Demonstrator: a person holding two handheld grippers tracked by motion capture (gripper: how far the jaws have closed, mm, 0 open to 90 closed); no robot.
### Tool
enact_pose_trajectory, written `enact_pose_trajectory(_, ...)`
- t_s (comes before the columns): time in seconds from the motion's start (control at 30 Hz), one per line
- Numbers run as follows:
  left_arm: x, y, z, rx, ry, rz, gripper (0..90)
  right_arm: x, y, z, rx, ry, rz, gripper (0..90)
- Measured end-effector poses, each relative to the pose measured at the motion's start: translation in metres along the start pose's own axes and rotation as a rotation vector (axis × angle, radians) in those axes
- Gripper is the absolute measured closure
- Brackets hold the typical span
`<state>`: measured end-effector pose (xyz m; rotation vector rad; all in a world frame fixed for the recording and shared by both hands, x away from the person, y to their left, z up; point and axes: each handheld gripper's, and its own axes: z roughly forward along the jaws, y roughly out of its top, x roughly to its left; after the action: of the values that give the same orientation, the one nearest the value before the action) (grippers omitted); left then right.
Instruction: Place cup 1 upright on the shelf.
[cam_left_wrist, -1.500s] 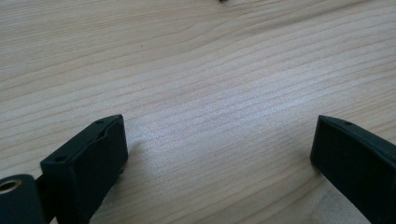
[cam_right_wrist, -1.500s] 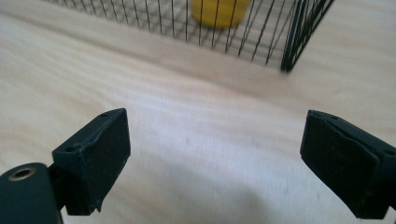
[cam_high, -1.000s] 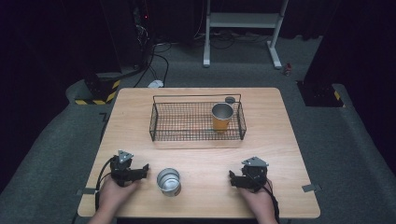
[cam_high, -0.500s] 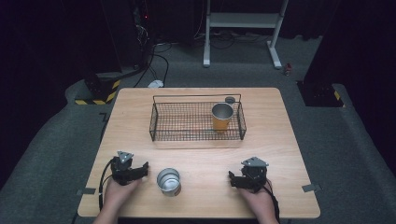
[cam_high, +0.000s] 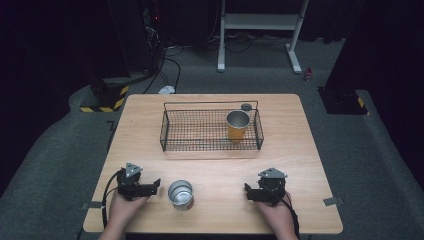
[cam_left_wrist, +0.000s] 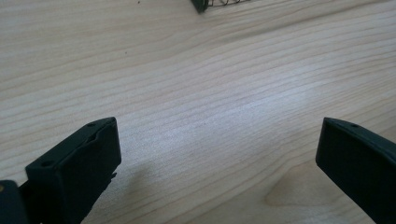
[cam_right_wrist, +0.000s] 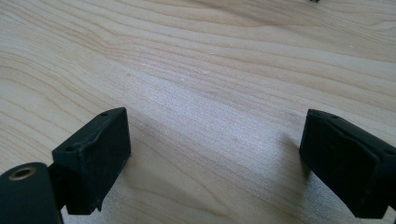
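1. Jaws of the left gripper (cam_high: 156, 185) have just been opening and stand wide with nothing between them; in the left gripper view they frame bare bench (cam_left_wrist: 201, 93).
2. Jaws of the right gripper (cam_high: 246, 193) are likewise spread and empty.
3. The steel cup (cam_high: 180, 194), upright at lower centre of the high view, lies just right of the left gripper, the nearer one.
4. An orange cup (cam_high: 237, 125) stands in the basket (cam_high: 172, 142), centre frame.
5. No writing is legible.
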<state>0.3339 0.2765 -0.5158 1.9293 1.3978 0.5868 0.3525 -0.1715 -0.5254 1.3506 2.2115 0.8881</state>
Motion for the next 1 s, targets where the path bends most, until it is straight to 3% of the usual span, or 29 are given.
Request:
enact_pose_trajectory(0.13,-0.003,0.002,-0.007,-0.016,-0.023,0.009,0.6,0.000,0.000,0.000,0.000,0.000,0.000,8.6)
enact_pose_trajectory(0.4,-0.004,0.007,-0.016,-0.044,-0.067,-0.013,0.6,0.000,0.000,0.000,0.000,-0.001,-0.001,8.7)
enact_pose_trajectory(0.87,-0.012,0.011,-0.024,-0.060,-0.065,0.025,0.6,0.000,0.000,0.000,-0.001,-0.005,0.001,8.8)
enact_pose_trajectory(1.0,-0.013,0.013,-0.028,-0.086,-0.059,0.031,0.6,0.000,0.000,0.000,-0.001,-0.005,0.002,8.8)
